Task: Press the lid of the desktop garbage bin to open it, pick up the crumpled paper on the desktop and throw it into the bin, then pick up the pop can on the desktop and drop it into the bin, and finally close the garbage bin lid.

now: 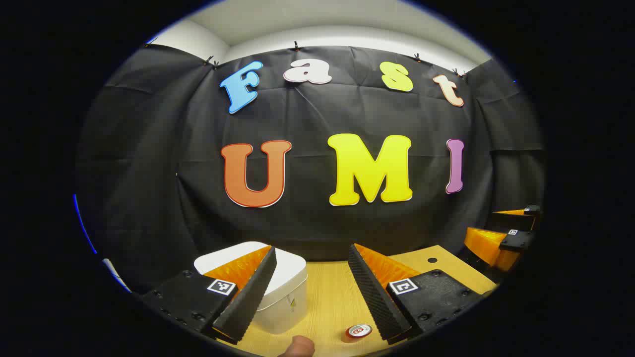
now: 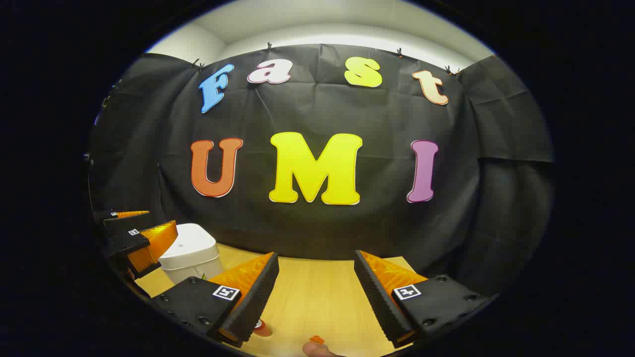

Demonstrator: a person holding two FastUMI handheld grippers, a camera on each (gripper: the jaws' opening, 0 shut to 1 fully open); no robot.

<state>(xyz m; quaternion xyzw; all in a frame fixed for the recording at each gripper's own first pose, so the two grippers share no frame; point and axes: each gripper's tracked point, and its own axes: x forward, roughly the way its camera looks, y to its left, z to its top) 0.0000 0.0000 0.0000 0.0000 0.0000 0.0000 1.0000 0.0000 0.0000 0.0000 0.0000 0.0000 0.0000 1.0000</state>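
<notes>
The white desktop bin (image 1: 285, 290) stands on the wooden desktop with its lid down, just behind my left gripper's left finger. My left gripper (image 1: 311, 253) is open above the desk with nothing between its fingers. A red pop can (image 1: 358, 331) stands upright low in the left gripper view, by the right finger's base. My right gripper (image 2: 316, 255) is also open and holds nothing. In the right gripper view the bin (image 2: 191, 250) is at the left, and the can (image 2: 262, 327) peeks out beside the left finger. A small pale rounded thing (image 1: 299, 347) lies at the bottom edge; I cannot tell what it is.
The light wooden desktop (image 1: 327, 297) has a small round hole (image 1: 432, 260) near its far right corner. The black cloth wall stands close behind the desk. The right gripper (image 1: 488, 225) shows at the far right edge, the left gripper (image 2: 149, 225) at the left beside the bin.
</notes>
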